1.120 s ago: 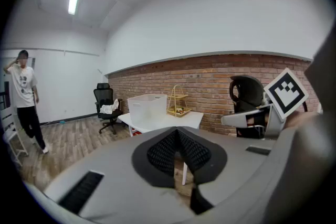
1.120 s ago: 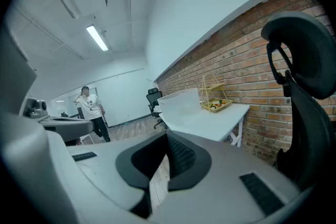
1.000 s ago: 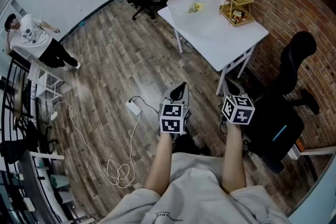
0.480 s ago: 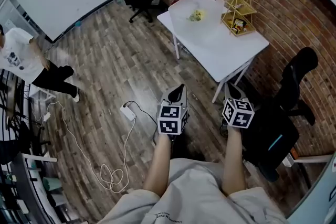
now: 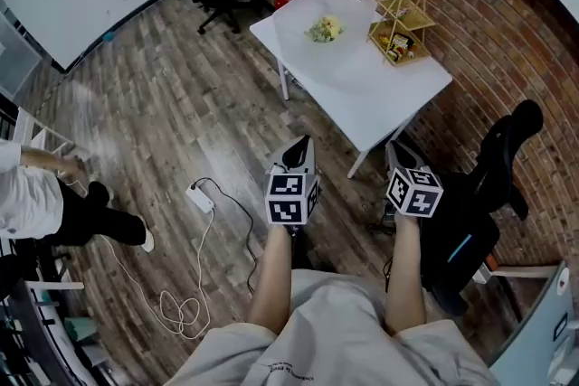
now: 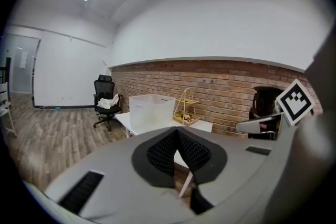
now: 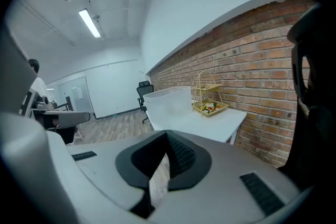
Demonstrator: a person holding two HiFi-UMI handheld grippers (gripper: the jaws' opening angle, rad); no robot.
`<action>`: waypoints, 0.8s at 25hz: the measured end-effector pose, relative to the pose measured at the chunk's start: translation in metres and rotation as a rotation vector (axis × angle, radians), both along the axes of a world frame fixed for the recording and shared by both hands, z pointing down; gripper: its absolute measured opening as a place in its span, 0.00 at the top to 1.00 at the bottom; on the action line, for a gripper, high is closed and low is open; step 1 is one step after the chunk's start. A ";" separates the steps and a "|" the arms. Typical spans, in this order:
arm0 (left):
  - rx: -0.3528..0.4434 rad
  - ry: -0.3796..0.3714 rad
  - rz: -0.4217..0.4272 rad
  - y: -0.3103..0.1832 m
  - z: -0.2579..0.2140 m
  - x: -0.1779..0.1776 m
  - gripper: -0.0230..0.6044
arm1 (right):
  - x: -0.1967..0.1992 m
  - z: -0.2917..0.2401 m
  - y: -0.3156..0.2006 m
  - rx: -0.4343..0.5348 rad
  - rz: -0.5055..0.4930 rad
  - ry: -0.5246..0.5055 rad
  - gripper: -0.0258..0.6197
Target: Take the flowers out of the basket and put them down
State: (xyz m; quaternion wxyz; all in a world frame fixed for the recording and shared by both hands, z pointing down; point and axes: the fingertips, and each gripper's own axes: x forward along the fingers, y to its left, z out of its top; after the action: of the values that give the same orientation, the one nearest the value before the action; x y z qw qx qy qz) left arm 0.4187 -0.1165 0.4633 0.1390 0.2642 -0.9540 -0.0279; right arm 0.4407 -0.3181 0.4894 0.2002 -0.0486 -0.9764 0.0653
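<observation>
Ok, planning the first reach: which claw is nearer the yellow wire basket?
Right. The right claw hangs off the table's near edge, roughly in line with the basket; the left claw is further left, over the floor.

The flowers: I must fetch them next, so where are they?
In the head view, the flowers are at the far left end of the white table, left of the yellow wire rack.
</observation>
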 end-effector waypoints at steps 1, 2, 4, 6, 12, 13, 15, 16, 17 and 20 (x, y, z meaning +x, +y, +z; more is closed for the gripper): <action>-0.001 0.005 0.000 -0.001 0.003 -0.007 0.92 | -0.007 0.001 -0.001 0.002 -0.002 0.007 0.94; -0.005 0.012 0.002 -0.002 0.006 -0.014 0.92 | -0.014 0.002 -0.003 0.000 -0.001 0.014 0.94; -0.016 0.025 0.012 -0.004 0.012 -0.028 0.92 | -0.028 0.004 -0.005 -0.011 0.003 0.027 0.94; -0.024 0.035 0.019 -0.002 0.015 -0.045 0.92 | -0.043 0.006 -0.003 -0.019 0.006 0.036 0.94; -0.044 0.041 0.039 0.013 0.011 -0.092 0.92 | -0.087 0.007 0.013 -0.047 0.020 0.040 0.94; -0.045 0.038 0.043 0.016 0.009 -0.099 0.92 | -0.094 0.005 0.016 -0.050 0.024 0.035 0.94; -0.044 0.031 0.047 0.022 0.005 -0.114 0.92 | -0.107 0.001 0.022 -0.056 0.031 0.023 0.94; -0.043 0.025 0.049 0.025 0.003 -0.122 0.92 | -0.115 -0.001 0.025 -0.059 0.035 0.015 0.94; -0.044 0.018 0.052 0.028 0.002 -0.130 0.92 | -0.123 -0.002 0.027 -0.063 0.041 0.008 0.94; -0.062 0.003 0.071 0.036 -0.001 -0.156 0.92 | -0.148 -0.002 0.034 -0.077 0.060 -0.005 0.94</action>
State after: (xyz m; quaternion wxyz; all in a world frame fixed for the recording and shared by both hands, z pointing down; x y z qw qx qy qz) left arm 0.2632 -0.0802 0.4627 0.1496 0.2935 -0.9442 0.0064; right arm 0.2927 -0.2838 0.4877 0.1939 -0.0271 -0.9746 0.1086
